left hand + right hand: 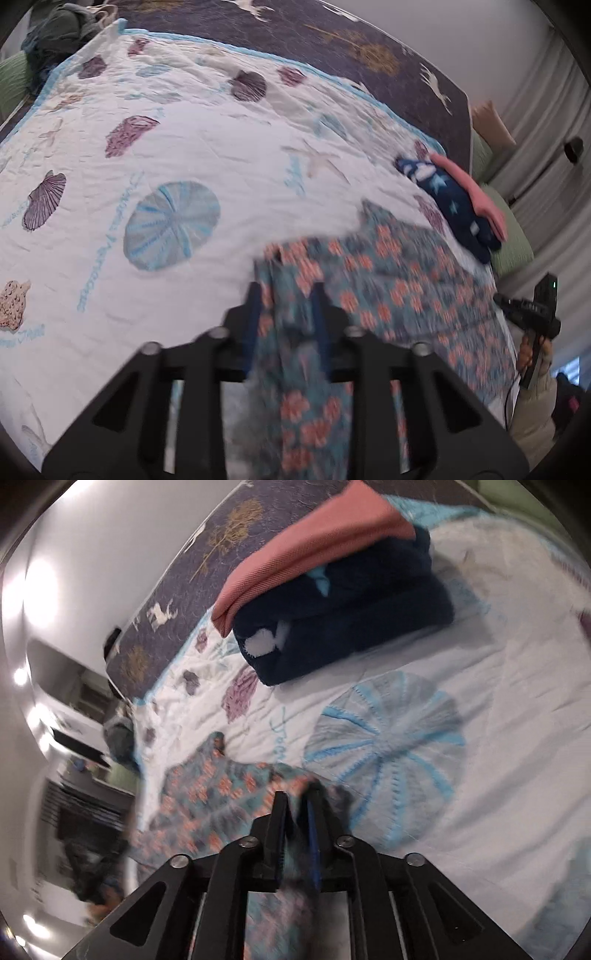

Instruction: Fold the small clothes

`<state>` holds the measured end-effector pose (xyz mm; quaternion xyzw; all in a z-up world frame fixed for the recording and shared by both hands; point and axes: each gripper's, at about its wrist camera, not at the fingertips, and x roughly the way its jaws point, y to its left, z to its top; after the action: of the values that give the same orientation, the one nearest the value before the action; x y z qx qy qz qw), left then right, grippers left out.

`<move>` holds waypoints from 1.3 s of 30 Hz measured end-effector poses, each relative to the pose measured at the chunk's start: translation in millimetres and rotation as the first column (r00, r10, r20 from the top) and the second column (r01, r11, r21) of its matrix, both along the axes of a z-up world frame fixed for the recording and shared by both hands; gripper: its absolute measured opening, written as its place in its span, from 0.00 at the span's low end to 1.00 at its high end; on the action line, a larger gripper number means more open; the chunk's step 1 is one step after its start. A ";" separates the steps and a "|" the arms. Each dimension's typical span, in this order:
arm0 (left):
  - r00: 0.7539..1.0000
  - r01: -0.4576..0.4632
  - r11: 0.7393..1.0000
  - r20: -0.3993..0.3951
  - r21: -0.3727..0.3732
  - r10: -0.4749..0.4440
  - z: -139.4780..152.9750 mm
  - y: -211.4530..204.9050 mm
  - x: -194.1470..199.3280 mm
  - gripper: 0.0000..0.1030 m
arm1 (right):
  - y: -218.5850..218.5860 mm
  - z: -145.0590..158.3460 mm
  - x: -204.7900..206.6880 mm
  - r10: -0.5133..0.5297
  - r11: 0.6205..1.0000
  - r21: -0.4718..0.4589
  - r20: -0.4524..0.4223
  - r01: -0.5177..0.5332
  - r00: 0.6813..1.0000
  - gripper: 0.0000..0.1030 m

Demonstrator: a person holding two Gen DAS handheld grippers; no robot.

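White quilted cotton fills most of both views: a bedspread [207,155] printed with purple shells and pale blue sand dollars. It lies flat and broad, which makes it a fair working surface for folding. Beyond its blue edge, along the top of the left wrist view, runs a dark purple blanket [332,33] with gold and white figures.

Next in size is the floral garment [406,266], teal with coral blossoms. It sprawls over the lower right of the left wrist view and the lower left of the right wrist view, partly laid on the bedspread and partly rising toward both cameras. It looks to be the piece now being folded, with one edge carried by each hand so the cloth spreads evenly.

A finished stack sits apart at the right edge of the left wrist view: a navy fleece item [454,206] with white and blue shapes, and a pink folded cloth [476,188] touching it. Probably they are parked there to keep the middle free.

The left gripper [286,291] has its fingers parted with floral cloth hanging between them; through the blur it cannot be told whether the pads press it. The right gripper [297,801] stands narrower, fabric between its fingers, and its grip is likewise unclear.
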<state>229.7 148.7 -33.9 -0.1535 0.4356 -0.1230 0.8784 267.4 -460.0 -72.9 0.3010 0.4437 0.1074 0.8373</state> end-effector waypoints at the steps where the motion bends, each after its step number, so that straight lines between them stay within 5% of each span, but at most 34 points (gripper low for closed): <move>1: 1.000 0.020 1.000 -0.010 0.005 -0.020 -1.5 -4.2 -2.2 0.35 | 2.5 5.0 -6.2 0.014 0.999 -0.042 0.003 -0.014 1.000 0.19; 5: 0.999 0.023 0.999 -0.049 0.028 -0.022 -13.0 -16.1 6.0 0.40 | 14.0 12.0 -18.6 0.083 0.993 -0.086 -0.004 -0.083 0.997 0.23; 8: 0.997 0.009 1.000 -0.077 -0.029 -0.011 -22.2 -19.1 15.9 0.40 | 18.4 14.4 -17.0 0.087 0.992 -0.093 -0.009 -0.087 0.996 0.29; 10: 0.996 -0.005 1.000 -0.084 -0.030 0.002 -24.1 -21.2 21.0 0.29 | 18.4 14.2 -13.6 0.077 0.994 -0.080 -0.009 -0.078 0.997 0.29; 11: 0.996 -0.013 1.000 -0.090 -0.029 0.010 -23.5 -21.6 23.6 0.10 | 18.0 14.0 -11.6 0.071 0.995 -0.075 -0.007 -0.072 0.997 0.28; 12: 0.995 -0.007 0.999 -0.098 -0.052 0.001 -22.6 -21.1 25.3 0.08 | 19.2 14.0 -9.2 0.066 0.995 -0.077 -0.004 -0.066 0.998 0.26; 14: 0.996 -0.010 0.996 -0.089 -0.085 0.002 -16.5 -19.7 26.3 0.08 | 20.0 16.5 -6.6 0.061 0.995 -0.078 0.005 -0.061 0.998 0.06; 17: 0.999 -0.005 0.987 -0.052 -0.158 -0.003 -0.3 -17.1 28.0 0.08 | 18.6 25.7 -6.9 0.046 0.997 -0.070 0.037 -0.044 0.998 0.06; 23: 0.999 -0.053 0.980 -0.020 -0.191 0.050 19.4 -17.4 69.4 0.08 | 1.4 41.7 11.7 -0.010 0.989 0.149 0.100 -0.005 0.995 0.06; 27: 0.990 -0.105 0.989 -0.103 -0.101 0.095 -3.3 -17.3 102.3 0.10 | -11.9 29.7 44.4 -0.095 0.964 0.254 0.061 0.076 0.994 0.06; 29: 0.987 -0.106 0.989 -0.130 -0.099 0.093 -15.3 -14.3 104.5 0.10 | -13.5 15.2 60.1 -0.117 0.966 0.231 0.001 0.114 0.993 0.09; 33: 0.986 -0.130 0.988 -0.114 -0.084 0.120 -19.8 -1.6 97.8 0.27 | -14.6 -7.6 72.3 -0.135 0.967 0.207 -0.077 0.148 0.988 0.11; 39: 0.984 -0.174 0.977 -0.049 -0.123 0.170 -0.2 20.2 96.1 0.39 | -18.4 1.1 65.5 -0.160 0.971 0.180 -0.014 0.160 0.987 0.23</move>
<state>325.8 169.0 -34.1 -0.2485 0.4287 -0.0711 0.8657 332.9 -478.3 -71.8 0.4104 0.4061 0.0796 0.8126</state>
